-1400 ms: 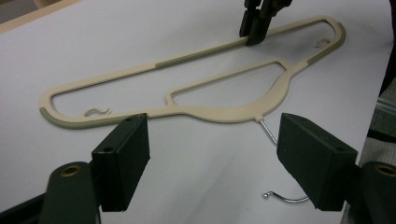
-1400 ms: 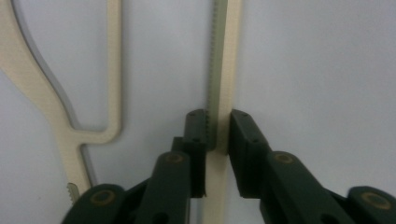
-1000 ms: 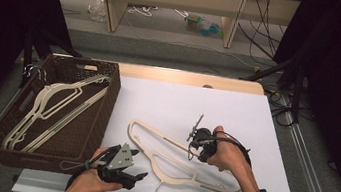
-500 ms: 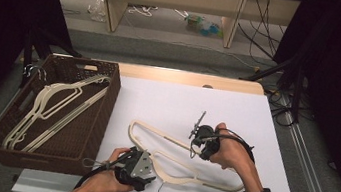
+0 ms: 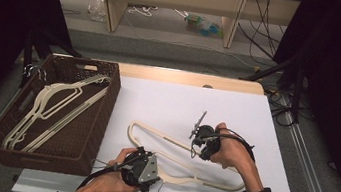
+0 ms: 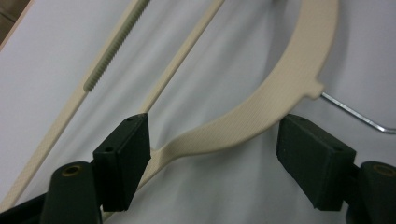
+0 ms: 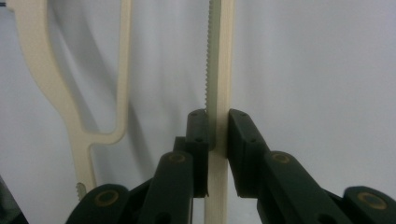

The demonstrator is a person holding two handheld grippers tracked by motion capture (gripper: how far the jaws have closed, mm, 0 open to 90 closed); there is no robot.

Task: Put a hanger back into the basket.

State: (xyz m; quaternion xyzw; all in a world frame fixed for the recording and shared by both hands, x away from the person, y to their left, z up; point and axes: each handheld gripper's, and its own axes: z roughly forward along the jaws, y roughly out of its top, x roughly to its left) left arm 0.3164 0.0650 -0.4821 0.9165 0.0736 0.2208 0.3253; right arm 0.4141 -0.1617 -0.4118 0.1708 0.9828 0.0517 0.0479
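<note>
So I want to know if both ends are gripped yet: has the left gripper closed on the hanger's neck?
No, in the left gripper view the left gripper stands open, its pads apart on either side of the cream hanger without pressing it.

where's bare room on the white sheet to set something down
Free: the far strip of the white sheet between the basket and its right edge. Crowded: the near half, where the cream hanger lies under the left claw and right claw.
</note>
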